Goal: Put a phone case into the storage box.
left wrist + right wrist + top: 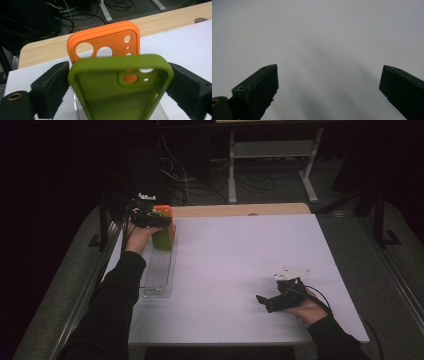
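An olive-green phone case [120, 100] stands tilted in a clear plastic rack [157, 275] at the table's left edge. Right behind it stands an orange phone case [105, 37] with round camera holes. In the high view the green case [162, 237] leans in front of the orange one [164, 211]. My left gripper [120, 72] has its jaws on either side of the green case's top end, close to its edges and not squeezing it. Near the front right, my right gripper [261, 301] rests low over the white table, open, with nothing between its jaws [328, 75].
A white sheet [240, 270] covers the table, with a strip of bare wood [240, 210] along the far edge. Beyond it are a dark floor, cables and a white desk frame [270, 165]. Several empty slots of the rack run toward the person.
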Demonstrator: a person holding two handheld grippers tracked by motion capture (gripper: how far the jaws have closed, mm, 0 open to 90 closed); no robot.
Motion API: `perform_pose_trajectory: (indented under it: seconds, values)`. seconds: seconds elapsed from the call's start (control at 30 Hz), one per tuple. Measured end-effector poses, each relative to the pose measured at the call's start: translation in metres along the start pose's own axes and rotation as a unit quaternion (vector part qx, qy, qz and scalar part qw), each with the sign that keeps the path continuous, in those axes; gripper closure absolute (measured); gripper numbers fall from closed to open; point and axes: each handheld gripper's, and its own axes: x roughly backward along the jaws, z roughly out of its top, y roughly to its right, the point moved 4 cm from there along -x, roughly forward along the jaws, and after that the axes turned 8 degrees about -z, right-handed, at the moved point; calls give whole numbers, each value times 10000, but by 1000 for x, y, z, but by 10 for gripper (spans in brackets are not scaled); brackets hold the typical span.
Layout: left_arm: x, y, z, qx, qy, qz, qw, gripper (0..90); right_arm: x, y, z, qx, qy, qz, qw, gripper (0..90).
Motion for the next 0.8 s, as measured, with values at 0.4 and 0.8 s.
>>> perform_pose_trajectory:
  seconds: [0.4, 0.8]
  values:
    - [8, 2, 2, 60, 107, -252, 9996, 28, 0, 0, 0, 9, 3, 20, 10000, 13]
    - [39, 36, -9, -349, 40, -1333, 9905, 29, 1, -1, 1, 32, 48, 13, 10000, 13]
